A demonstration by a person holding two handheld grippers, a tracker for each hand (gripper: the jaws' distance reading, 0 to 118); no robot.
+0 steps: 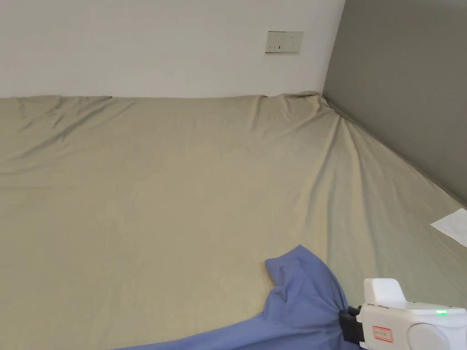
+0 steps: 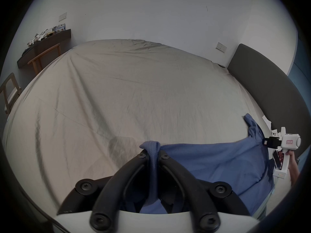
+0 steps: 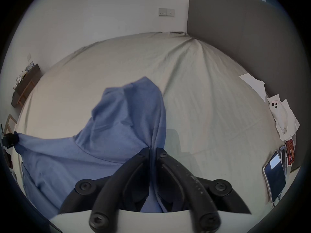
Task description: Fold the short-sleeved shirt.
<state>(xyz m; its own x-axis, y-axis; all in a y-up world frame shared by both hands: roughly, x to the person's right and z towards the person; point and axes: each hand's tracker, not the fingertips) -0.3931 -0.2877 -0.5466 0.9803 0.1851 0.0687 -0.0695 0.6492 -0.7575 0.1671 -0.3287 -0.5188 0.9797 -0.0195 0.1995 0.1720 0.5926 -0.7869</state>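
A blue short-sleeved shirt (image 1: 301,296) hangs stretched between my two grippers over the near edge of a beige bed sheet (image 1: 173,191). My right gripper (image 1: 344,323) is shut on a bunched part of the cloth at the bottom right of the head view. In the right gripper view its jaws (image 3: 152,151) pinch a fold of the shirt (image 3: 117,119), and a sleeve rises ahead of them. My left gripper (image 2: 152,152) is shut on a rolled hem of the shirt (image 2: 210,162). The left gripper view also shows the right gripper (image 2: 266,142) far off at the shirt's other end.
A grey headboard (image 1: 406,91) runs along the bed's right side. White papers (image 3: 252,83), a white phone case (image 3: 276,107) and a tablet (image 3: 275,174) lie along the bed's right edge. A dark shelf (image 2: 43,46) and wooden chair (image 2: 10,92) stand past the left side.
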